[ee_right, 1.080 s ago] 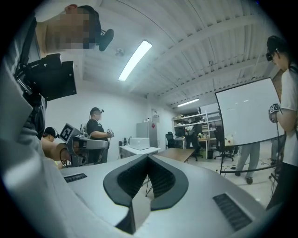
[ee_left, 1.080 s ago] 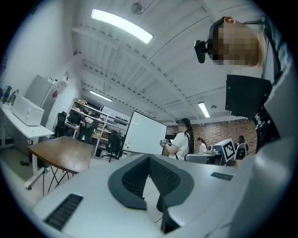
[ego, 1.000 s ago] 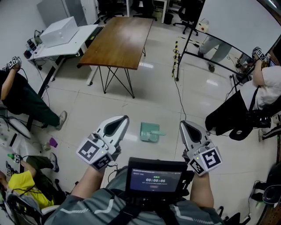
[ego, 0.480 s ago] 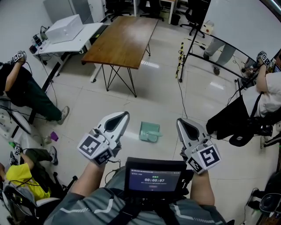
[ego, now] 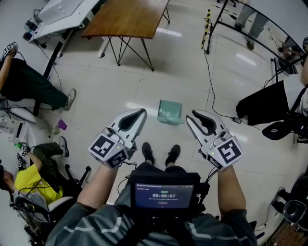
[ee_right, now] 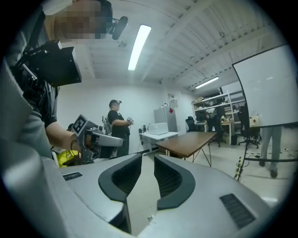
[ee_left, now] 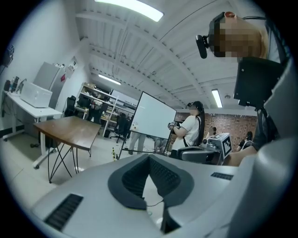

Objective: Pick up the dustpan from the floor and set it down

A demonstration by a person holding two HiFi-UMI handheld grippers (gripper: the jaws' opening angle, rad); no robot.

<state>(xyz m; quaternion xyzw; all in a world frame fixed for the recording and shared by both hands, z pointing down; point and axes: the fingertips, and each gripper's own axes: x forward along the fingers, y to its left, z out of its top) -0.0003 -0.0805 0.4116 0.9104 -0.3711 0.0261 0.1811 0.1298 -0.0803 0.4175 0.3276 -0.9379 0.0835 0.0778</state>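
Observation:
A pale green dustpan (ego: 170,111) lies flat on the white tiled floor, just ahead of my shoes (ego: 161,153). My left gripper (ego: 140,113) hangs to its left, well above the floor, with its jaw tips together and nothing held. In the left gripper view the left gripper (ee_left: 149,158) shows its pads meeting at the tip. My right gripper (ego: 191,117) hovers to the dustpan's right. The right gripper view shows the right gripper (ee_right: 148,158) with a narrow gap between its pads. Its jaws have just been opening, with nothing between them. Neither gripper touches the dustpan.
A wooden table (ego: 127,19) on thin black legs stands ahead, with a white desk (ego: 62,12) to its left. A wheeled whiteboard frame (ego: 250,29) and a floor cable (ego: 211,96) are at the right. People sit at the left (ego: 29,91) and right (ego: 284,101).
The view has tilted down and my shoes have come into sight. Both grippers have sunk towards the floor, so the dustpan now lies between their tips. The right jaws have parted slightly.

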